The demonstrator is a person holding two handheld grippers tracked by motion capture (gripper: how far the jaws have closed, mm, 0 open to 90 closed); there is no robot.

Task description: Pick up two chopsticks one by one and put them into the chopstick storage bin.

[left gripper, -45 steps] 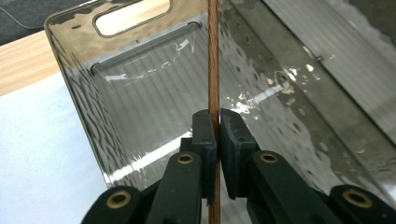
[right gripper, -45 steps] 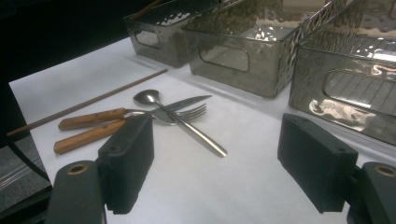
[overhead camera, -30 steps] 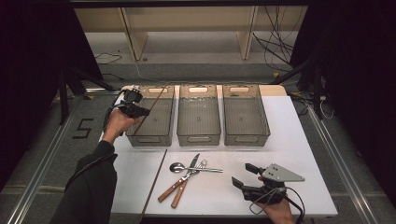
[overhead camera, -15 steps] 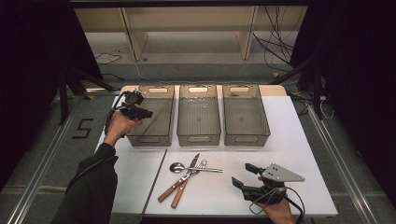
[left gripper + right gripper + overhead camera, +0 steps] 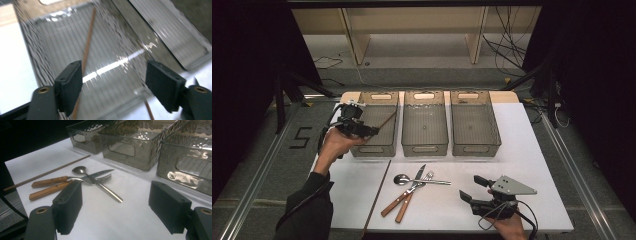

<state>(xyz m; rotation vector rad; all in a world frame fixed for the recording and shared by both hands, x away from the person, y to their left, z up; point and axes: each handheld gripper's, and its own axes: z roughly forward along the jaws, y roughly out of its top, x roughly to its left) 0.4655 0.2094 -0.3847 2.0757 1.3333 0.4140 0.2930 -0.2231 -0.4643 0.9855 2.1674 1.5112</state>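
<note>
High view: one chopstick [image 5: 386,121] is now seen released into the left bin [image 5: 375,123]; left gripper [image 5: 362,130] and right gripper [image 5: 472,190] are held wide open, empty.

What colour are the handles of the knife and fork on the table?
Light brown wood, on both the knife and fork; the right gripper view shows it best.

Bright white table [image 5: 537,150] amid dark surroundings; left gripper view motion-blurred with glare.

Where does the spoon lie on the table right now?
In the high view the spoon lies on the white table, near the front centre, crossing the knife and fork, below the middle bin.
</note>
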